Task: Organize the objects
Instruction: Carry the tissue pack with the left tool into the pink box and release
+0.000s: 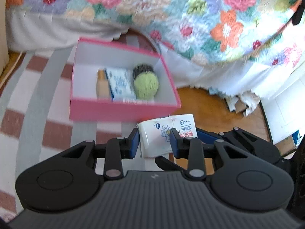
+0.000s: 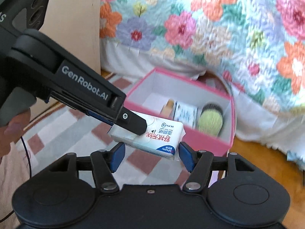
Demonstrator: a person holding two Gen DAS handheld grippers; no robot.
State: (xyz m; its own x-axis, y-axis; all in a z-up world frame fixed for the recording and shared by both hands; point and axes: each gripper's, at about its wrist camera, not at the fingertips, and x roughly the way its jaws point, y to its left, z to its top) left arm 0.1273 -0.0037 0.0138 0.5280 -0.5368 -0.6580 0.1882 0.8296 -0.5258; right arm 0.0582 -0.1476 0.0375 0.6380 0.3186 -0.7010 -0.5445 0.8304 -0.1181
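In the left wrist view, a pink box (image 1: 122, 112) sits at twelve o'clock of the left gripper (image 1: 154, 143) on a striped rug (image 1: 38, 99), holding a green round brush (image 1: 145, 83), a blue-printed white carton (image 1: 119, 85) and a tan bottle (image 1: 102, 85) side by side. A floral quilt (image 1: 190, 15) hangs over the bed behind, and crumpled paper (image 1: 242, 103) lies on the wooden floor (image 1: 205, 103) at two o'clock. The left gripper's blue pads (image 1: 134, 145) clamp a white pack of wet wipes (image 1: 165, 133), held in the air short of the box; its long axis runs from seven toward two o'clock. In the right wrist view, the left gripper (image 2: 141, 128) reaches in from ten o'clock, its black tip pinching the pack (image 2: 152, 139) at its left end. The pack's long axis runs from ten to four o'clock, between the right gripper (image 2: 150, 155) fingers; the right pad (image 2: 185, 155) seems to touch the pack's corner, while the left pad stands clear, so the jaws are parted and not clamping. A cardboard box (image 2: 76, 24) stands at eleven o'clock; a person's hand (image 2: 13, 129) shows at nine.
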